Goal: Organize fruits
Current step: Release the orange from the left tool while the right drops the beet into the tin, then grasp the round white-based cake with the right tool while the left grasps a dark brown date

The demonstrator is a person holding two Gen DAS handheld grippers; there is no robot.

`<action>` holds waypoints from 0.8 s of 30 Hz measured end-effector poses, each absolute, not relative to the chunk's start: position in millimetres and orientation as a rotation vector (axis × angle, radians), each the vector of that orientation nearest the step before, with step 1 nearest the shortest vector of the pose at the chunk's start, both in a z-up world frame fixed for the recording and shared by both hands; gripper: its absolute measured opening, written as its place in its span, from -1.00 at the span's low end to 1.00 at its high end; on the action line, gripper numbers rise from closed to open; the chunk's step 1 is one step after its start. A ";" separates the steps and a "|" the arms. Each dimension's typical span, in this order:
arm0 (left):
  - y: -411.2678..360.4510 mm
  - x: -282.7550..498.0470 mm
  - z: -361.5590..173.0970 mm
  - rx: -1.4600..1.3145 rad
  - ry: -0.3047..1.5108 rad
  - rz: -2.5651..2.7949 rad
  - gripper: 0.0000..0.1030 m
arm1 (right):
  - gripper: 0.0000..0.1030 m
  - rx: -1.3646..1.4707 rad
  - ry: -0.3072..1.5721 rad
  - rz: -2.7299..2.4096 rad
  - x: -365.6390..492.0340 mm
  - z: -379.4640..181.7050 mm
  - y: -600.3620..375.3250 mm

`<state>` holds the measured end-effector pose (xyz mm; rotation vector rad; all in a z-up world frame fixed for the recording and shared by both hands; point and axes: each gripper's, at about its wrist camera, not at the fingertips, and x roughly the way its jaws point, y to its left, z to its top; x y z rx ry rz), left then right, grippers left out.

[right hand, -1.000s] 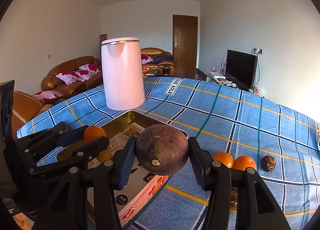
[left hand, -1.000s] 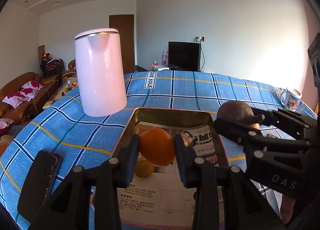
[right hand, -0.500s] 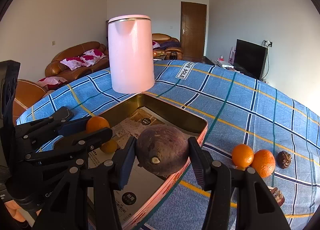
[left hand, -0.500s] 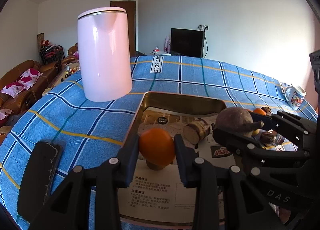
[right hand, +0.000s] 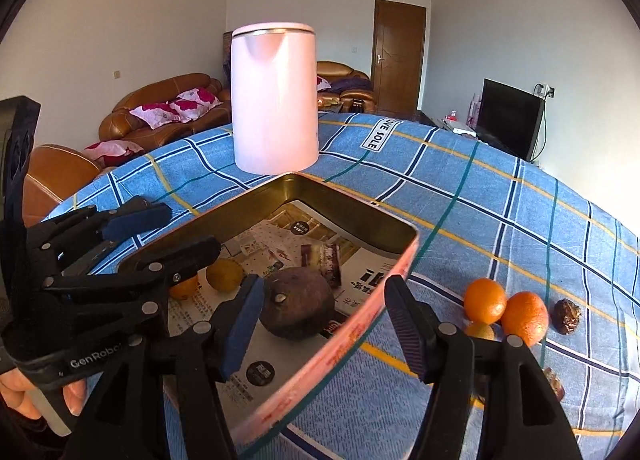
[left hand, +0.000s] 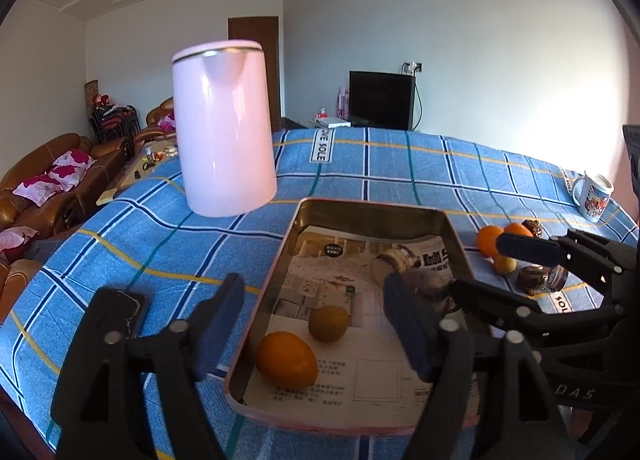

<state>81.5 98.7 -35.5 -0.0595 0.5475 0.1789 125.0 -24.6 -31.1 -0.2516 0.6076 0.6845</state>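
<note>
A gold metal tray (left hand: 372,207) lined with printed paper sits on the blue checked tablecloth. My left gripper (left hand: 316,324) hangs over its near left corner, jaws opening, nothing between the pads. Just below it an orange (left hand: 286,360) lies in the tray beside a yellow-green fruit (left hand: 328,323). My right gripper (right hand: 324,324) straddles the tray's pink right rim (right hand: 344,340), jaws opening. A dark purple-brown fruit (right hand: 296,302) rests on the paper between its fingers, free of the pads. The left gripper (right hand: 160,236) partly hides the orange (right hand: 184,286).
A tall pink kettle (left hand: 224,131) stands behind the tray. Two oranges (right hand: 485,300) (right hand: 524,318), a small yellow fruit and dark wrinkled fruits (right hand: 566,316) lie on the cloth to the right. A mug (left hand: 592,195) is far right, a black phone (left hand: 116,316) near left.
Both grippers have opened. The orange left the left gripper and now lies in the tray; the dark fruit left the right gripper and rests on the tray's paper.
</note>
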 end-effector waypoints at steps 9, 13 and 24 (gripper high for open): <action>29.2 88.9 -20.5 0.020 0.520 0.053 0.76 | 0.25 -0.167 0.565 0.447 135.4 -16.1 -151.0; -2.5 101.4 -24.4 0.054 0.539 0.007 0.77 | 0.25 -0.153 0.634 0.392 151.1 -27.4 -179.8; -35.2 122.6 -35.3 0.086 0.589 -0.023 0.77 | -0.01 -0.055 0.809 0.497 179.1 -56.5 -183.8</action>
